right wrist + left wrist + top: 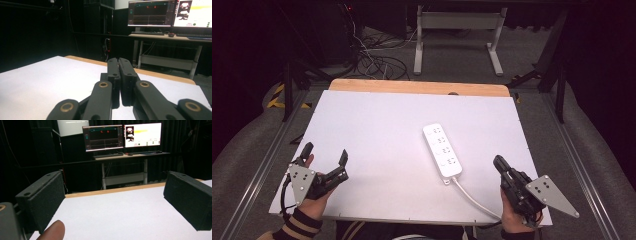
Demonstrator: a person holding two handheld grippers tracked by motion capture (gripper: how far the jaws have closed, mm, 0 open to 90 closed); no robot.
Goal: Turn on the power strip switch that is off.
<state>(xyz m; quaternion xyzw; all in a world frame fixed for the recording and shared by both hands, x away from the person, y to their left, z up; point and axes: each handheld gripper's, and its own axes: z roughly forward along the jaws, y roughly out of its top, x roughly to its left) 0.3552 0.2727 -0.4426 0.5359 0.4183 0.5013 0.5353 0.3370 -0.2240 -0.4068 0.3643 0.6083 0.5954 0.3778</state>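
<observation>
- Spreading across most of the high view, the white counter [377, 135] has a bare wooden strip [417, 87] along its far edge, and the floor beyond it is dark.
- Behind the counter, in the left gripper view, a desk [130, 156] carries two lit monitors [122, 136] and a keyboard [108, 155]; the right gripper view shows the same desk and screens from another angle.
- A white power strip [442, 150] lies flat on the right half of the counter, its length running from far to near, socket face up. A white cable [472, 197] leaves its near end and curves toward the near right edge of the counter.
- The left claw [326, 156] sits at the near left corner of the counter, held in the person's left hand [314, 197]. Its jaws stand wide apart with nothing between them, and a fingertip [52, 231] shows at the bottom of the left gripper view.
- The right claw [499, 162] is at the near right, just beside the power strip's cable and well apart from the left claw. Its jaws are pressed together with nothing held, as the right gripper view shows.
</observation>
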